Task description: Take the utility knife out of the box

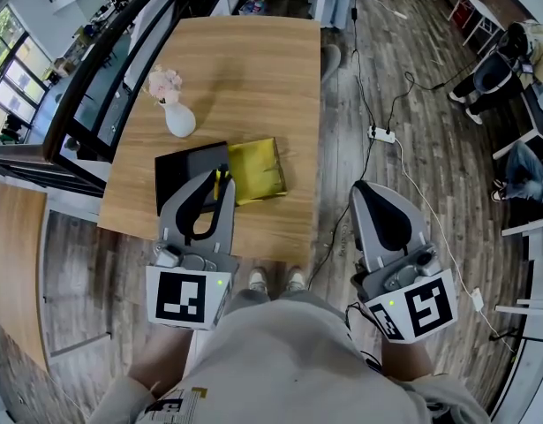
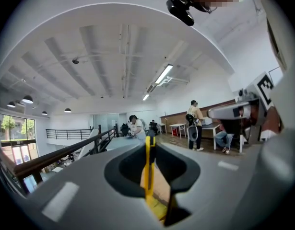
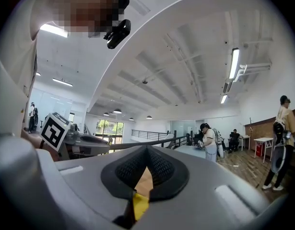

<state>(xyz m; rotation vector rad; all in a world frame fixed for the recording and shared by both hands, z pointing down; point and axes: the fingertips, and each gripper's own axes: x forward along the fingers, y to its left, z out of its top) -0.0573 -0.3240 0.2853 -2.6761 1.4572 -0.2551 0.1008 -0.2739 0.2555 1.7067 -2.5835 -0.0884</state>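
Note:
In the head view my left gripper (image 1: 220, 179) is over the near part of the wooden table (image 1: 253, 69), shut on a slim yellow utility knife (image 1: 221, 186). The left gripper view shows the knife (image 2: 148, 171) standing on edge between the jaws of that gripper (image 2: 150, 145). Just beyond lie an open black box (image 1: 184, 170) and a yellow insert (image 1: 258, 170) beside it. My right gripper (image 1: 360, 186) hangs to the right of the table, above the floor. In its own view the right gripper (image 3: 146, 150) is shut with its jaw tips meeting and nothing between them.
A white vase with pink flowers (image 1: 176, 113) stands on the table behind the box. A power strip and cables (image 1: 381, 134) lie on the wood floor to the right. A black railing (image 1: 103, 69) runs along the table's left side. People sit at desks at the far right (image 1: 505, 69).

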